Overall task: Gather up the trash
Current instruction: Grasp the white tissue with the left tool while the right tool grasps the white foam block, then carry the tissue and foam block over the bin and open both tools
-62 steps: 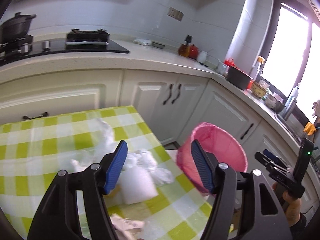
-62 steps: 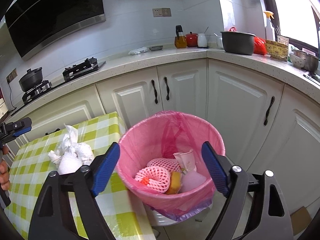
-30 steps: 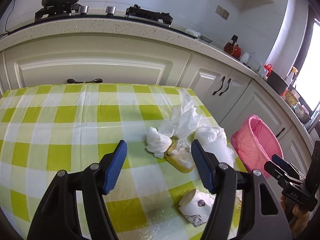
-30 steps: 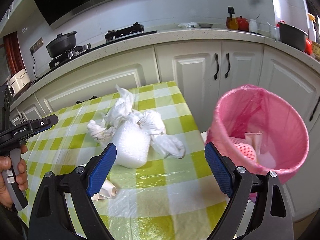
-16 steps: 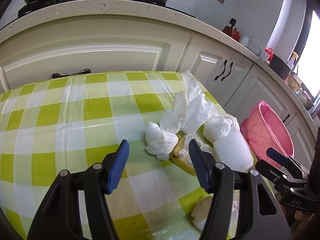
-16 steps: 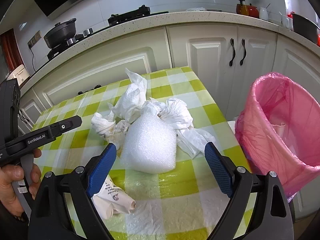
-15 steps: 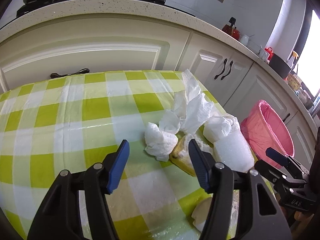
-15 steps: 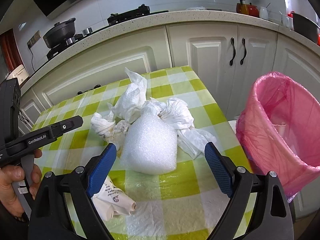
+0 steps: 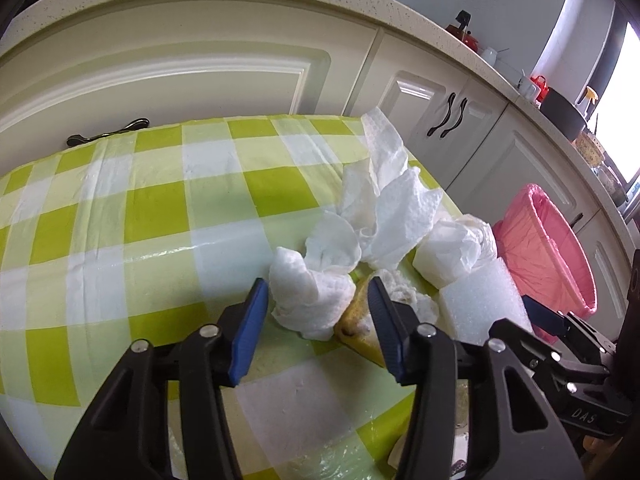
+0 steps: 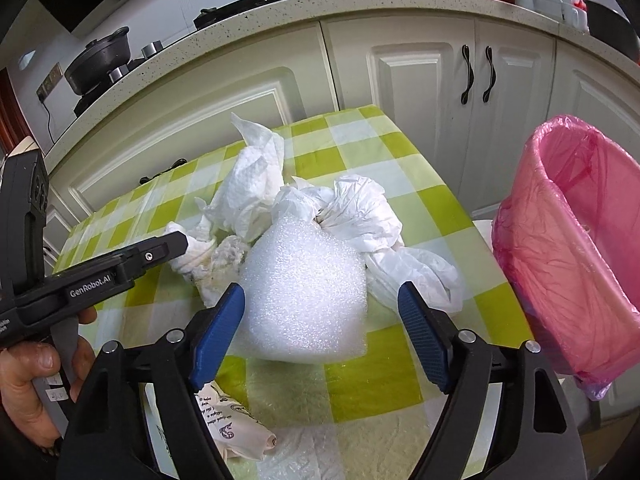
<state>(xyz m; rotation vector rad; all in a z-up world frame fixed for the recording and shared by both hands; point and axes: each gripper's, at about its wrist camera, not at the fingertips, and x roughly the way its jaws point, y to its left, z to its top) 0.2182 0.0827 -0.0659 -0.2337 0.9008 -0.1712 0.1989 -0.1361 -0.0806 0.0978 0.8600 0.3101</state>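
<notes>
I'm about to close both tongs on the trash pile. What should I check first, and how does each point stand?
1. Left tongs open around the crumpled tissue: ok.
2. Left tongs clear of the yellow peel: not ok, the right finger sits against it.
3. Right tongs open, foam between the fingers: ok.
4. Plastic bag free of the foam: cannot tell.
5. Bin open and beside the table: ok.

Black plastic grippers, blue ribbed fingers [image 10: 218, 334], silver screws, "GenRobot.AI" lettering
</notes>
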